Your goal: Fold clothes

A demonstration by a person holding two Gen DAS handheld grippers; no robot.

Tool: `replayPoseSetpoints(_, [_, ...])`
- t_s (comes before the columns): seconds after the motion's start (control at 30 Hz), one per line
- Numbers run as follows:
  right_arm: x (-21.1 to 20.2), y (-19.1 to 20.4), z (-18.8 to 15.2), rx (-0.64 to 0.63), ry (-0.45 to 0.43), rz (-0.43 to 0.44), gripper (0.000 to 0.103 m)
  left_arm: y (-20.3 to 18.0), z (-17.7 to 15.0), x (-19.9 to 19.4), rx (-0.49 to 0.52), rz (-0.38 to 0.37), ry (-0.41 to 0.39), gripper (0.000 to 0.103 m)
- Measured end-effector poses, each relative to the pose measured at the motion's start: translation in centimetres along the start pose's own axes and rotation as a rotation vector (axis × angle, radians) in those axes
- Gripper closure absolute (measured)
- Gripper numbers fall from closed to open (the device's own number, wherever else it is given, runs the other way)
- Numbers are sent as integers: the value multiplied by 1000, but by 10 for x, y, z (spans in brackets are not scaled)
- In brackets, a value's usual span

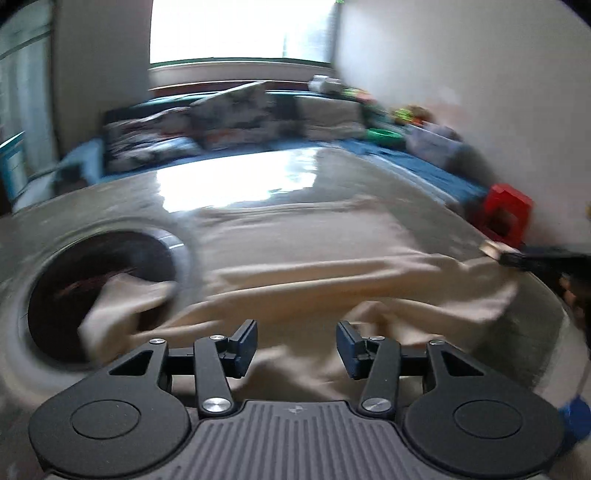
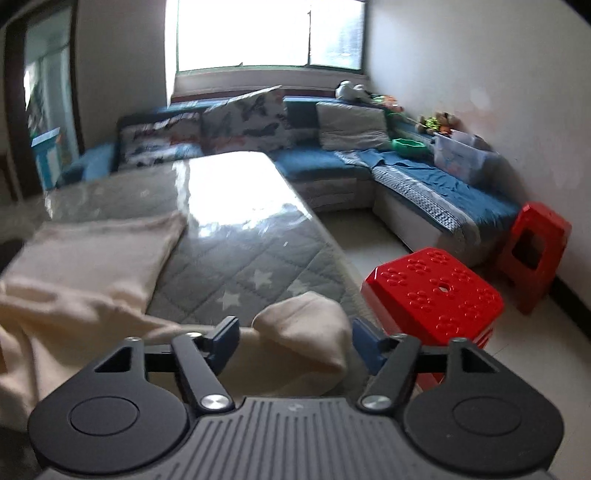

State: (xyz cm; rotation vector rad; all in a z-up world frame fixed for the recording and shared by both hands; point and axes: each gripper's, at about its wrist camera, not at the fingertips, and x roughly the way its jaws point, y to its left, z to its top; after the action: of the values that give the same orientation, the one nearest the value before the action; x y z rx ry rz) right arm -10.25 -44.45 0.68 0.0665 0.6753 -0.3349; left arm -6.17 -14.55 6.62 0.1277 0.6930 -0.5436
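left claw: wide open, nothing between the fingers. it hangs just over the near part of the cloth. blue pads on both tips.
right claw: wide open too. a rounded bump of the cloth sits between the 2 fingers, but the pads are apart from it, no squeeze. in the left cam it shows as a dark blurry shape at the far right edge of the cloth.
cloth: cream colour, soft, lies spread on the table w/ folds & wrinkles. the far part is flat, the near part is bunched up. one end hangs into the round hole on the left. the right cam shows the cloth on the left & near side of the table.
table: big, w/ a grey quilted cover w/ white stars under a shiny clear sheet. bright light from the window shines on the far part.
round hole: dark, w/ a shiny rim, on the left of the table. blurry, cannot tell what it is.
red stool: just right of the table, near the right claw. top has dots of small holes.
2nd red stool: farther right, by the wall, next to the sofa.
sofa: blue, far side of the room & along the right wall, w/ cushions, toys & a clear box on it.
window: far wall, very bright.
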Motion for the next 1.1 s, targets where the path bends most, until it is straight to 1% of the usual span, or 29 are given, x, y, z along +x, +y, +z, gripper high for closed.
replayPoseSetpoints(0.07, [10,2,-2,-38,16,-40,29,-14,1,12,50,-26,4,53])
replayPoseSetpoints(0.1, [13,0,-3,-46,23,-66,29,-20,0,17,55,-32,13,53])
replayPoseSetpoints(0.17, [17,-10,-4,-13,20,-135,28,-26,-2,28,51,-42,34,54])
replayPoseSetpoints(0.23, [13,-26,-5,61,5,-179,25,-30,-4,33,55,-52,38,54])
replayPoseSetpoints(0.27, [10,-32,-5,86,3,-207,24,-31,-5,34,59,-56,44,57])
replayPoseSetpoints(0.3, [8,-38,-6,107,2,-229,24,-31,-7,36,63,-60,51,59])
replayPoseSetpoints(0.33, [5,-42,-7,115,4,-230,24,-32,-8,38,67,-63,57,59])
replayPoseSetpoints(0.37, [2,-46,-7,121,4,-230,24,-32,-10,39,73,-63,63,62])
replayPoseSetpoints(0.4, [-2,-46,-7,115,-1,-224,24,-33,-11,40,79,-63,68,69])
replayPoseSetpoints(0.43, [-7,-46,-7,110,-5,-217,24,-33,-12,41,85,-62,73,74])
replayPoseSetpoints(0.47, [-12,-46,-7,105,-11,-211,23,-33,-14,41,85,-65,79,83])
replayPoseSetpoints(0.5, [-16,-44,-6,101,-19,-201,23,-32,-15,40,85,-64,78,87])
replayPoseSetpoints(0.53, [-19,-41,-5,99,-27,-184,23,-31,-16,39,86,-62,77,90])
replayPoseSetpoints(0.57, [-22,-37,-3,93,-35,-163,23,-31,-16,36,89,-60,73,96])
replayPoseSetpoints(0.67, [-29,-11,3,31,-41,-58,23,-30,-18,26,101,-73,56,98])
replayPoseSetpoints(0.73, [-33,7,7,-10,-46,13,23,-32,-20,18,118,-84,47,98])
replayPoseSetpoints(0.9, [-45,50,17,-112,-56,189,23,-36,-38,-13,214,-157,27,98])
replayPoseSetpoints(0.97, [-49,67,21,-152,-59,258,23,-35,-46,-19,244,-173,43,98])
replayPoseSetpoints(1.03, [-48,84,18,-188,-37,308,24,-33,-52,-23,261,-194,60,97])
replayPoseSetpoints(1.07, [-47,93,16,-209,-24,333,24,-31,-54,-24,264,-206,69,94])
replayPoseSetpoints(1.1, [-46,103,13,-229,-10,358,26,-30,-54,-27,265,-217,70,93])
